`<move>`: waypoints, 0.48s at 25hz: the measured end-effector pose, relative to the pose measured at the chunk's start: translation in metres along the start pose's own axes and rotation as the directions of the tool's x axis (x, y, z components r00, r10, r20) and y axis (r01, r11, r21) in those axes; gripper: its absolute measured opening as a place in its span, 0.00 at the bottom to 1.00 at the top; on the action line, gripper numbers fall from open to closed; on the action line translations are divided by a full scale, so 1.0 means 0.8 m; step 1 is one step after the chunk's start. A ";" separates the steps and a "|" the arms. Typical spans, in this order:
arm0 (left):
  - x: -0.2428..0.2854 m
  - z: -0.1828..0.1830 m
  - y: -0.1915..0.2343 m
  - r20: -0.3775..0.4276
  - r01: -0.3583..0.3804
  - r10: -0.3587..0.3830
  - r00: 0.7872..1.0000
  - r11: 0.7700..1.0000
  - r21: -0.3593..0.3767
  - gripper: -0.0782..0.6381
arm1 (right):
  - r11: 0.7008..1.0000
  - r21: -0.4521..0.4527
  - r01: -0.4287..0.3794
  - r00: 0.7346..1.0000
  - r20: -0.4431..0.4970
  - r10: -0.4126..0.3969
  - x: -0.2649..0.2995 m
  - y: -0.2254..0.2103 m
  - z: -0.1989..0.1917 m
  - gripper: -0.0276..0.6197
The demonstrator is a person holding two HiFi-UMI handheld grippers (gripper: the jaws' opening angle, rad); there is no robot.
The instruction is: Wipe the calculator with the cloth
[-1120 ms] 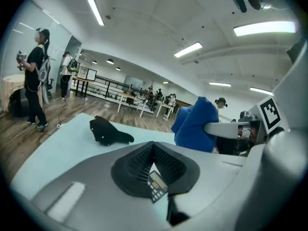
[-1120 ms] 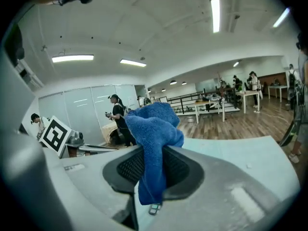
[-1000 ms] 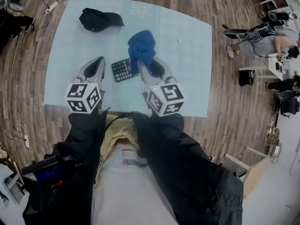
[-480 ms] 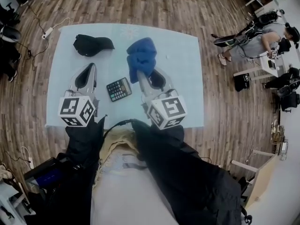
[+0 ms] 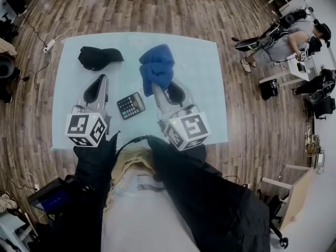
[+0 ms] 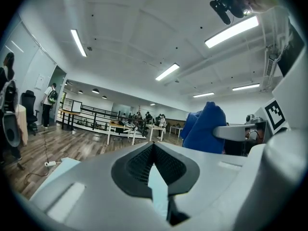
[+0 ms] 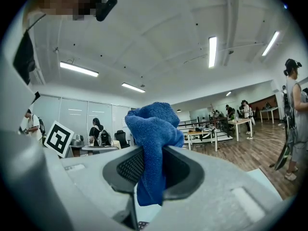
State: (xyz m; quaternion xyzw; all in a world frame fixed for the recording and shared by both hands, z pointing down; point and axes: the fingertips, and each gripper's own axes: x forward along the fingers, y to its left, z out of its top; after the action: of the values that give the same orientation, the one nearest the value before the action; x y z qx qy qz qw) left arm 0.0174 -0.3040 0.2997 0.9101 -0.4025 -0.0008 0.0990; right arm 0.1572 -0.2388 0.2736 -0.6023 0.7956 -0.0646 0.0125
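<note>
A dark calculator (image 5: 130, 105) lies flat on the pale blue mat (image 5: 199, 88), between my two grippers. My right gripper (image 5: 155, 88) is shut on a bunched blue cloth (image 5: 156, 67), which hangs beyond the calculator's far right corner and apart from it. From the right gripper view the cloth (image 7: 153, 129) stands up out of the shut right gripper (image 7: 150, 150). My left gripper (image 5: 103, 79) is to the left of the calculator, shut with nothing in it. In the left gripper view the left gripper (image 6: 154, 144) points up into the room, with the cloth (image 6: 204, 129) at its right.
A black cap-like item (image 5: 98, 57) lies on the mat's far left. Wood floor surrounds the mat, with a power strip (image 5: 50, 44) and cable off its far left corner. A person (image 5: 294, 35), desks and chairs stand at the right.
The cloth in my right gripper overlapped the calculator's right edge a second ago; now it is clear of it, up and to the right. The left gripper has drawn slightly left.
</note>
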 end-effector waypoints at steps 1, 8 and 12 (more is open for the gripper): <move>0.000 0.001 0.000 0.001 0.001 -0.001 1.000 1.000 0.000 0.11 | 1.000 -0.001 0.000 1.000 0.001 0.000 0.000 0.000 0.001 0.18; 0.001 0.002 -0.003 0.001 0.010 -0.010 1.000 1.000 0.002 0.11 | 1.000 0.000 -0.004 1.000 0.003 0.004 0.000 0.001 0.003 0.18; 0.003 0.002 -0.006 -0.004 0.025 -0.025 1.000 1.000 0.003 0.11 | 1.000 0.002 -0.006 1.000 0.000 0.006 0.001 0.001 0.002 0.18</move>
State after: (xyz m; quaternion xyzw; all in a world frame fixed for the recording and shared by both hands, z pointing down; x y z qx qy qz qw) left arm 0.0224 -0.3024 0.2976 0.9152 -0.3909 0.0002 0.0982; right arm 0.1564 -0.2390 0.2722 -0.6000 0.7972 -0.0654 0.0136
